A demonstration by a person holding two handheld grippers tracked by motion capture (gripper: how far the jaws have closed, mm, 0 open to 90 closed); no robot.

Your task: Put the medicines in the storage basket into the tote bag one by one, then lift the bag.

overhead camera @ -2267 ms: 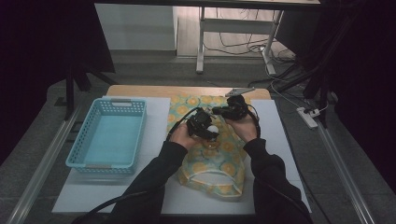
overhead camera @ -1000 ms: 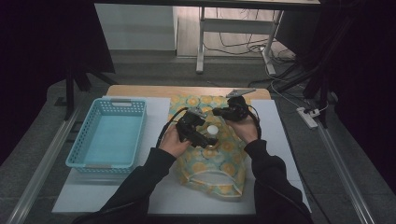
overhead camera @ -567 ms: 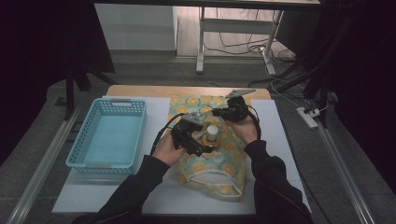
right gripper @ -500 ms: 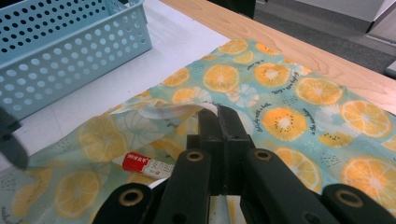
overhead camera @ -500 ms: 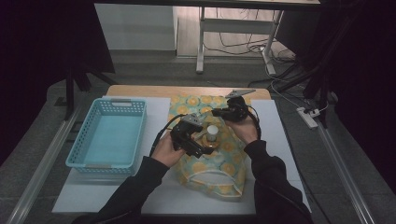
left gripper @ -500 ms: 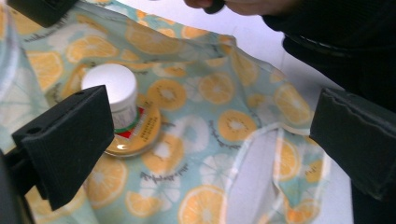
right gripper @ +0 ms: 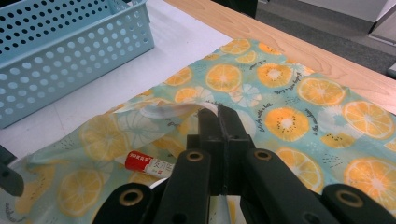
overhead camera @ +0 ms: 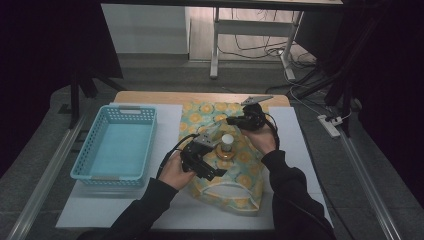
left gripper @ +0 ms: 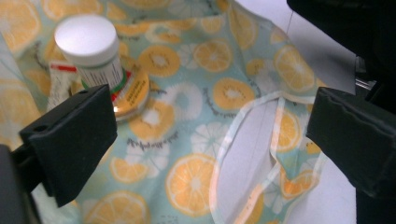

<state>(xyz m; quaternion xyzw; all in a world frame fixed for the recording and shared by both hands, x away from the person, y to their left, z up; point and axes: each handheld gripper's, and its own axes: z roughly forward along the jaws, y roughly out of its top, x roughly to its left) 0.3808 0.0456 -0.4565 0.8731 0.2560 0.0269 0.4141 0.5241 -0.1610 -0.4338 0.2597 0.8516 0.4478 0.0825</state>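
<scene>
A cloth bag (overhead camera: 240, 172) printed with orange slices lies on the white mat. A white-capped bottle (overhead camera: 227, 142) stands on a round orange lid (left gripper: 136, 91) amid its folds. My right gripper (overhead camera: 232, 120) is shut on the bag's white strap (right gripper: 173, 110) at the far end, holding it raised. A red-and-white tube (right gripper: 146, 163) lies under that lifted edge. My left gripper (overhead camera: 210, 170) hovers open over the bag's near half, jaws wide apart and empty, the bottle (left gripper: 87, 50) to their left. A looped white strap (left gripper: 243, 135) lies between the jaws on the cloth (left gripper: 194, 179).
A light blue perforated basket (overhead camera: 129, 108) stands on the mat to the left, its wall (right gripper: 70, 56) near the bag. The wooden table edge (overhead camera: 150, 97) runs along the far side. Bare white mat (overhead camera: 115, 205) lies in front of the basket.
My left gripper has slid toward the person and slightly down, away from the right gripper, along the bag. The right gripper has kept still with the strap.
</scene>
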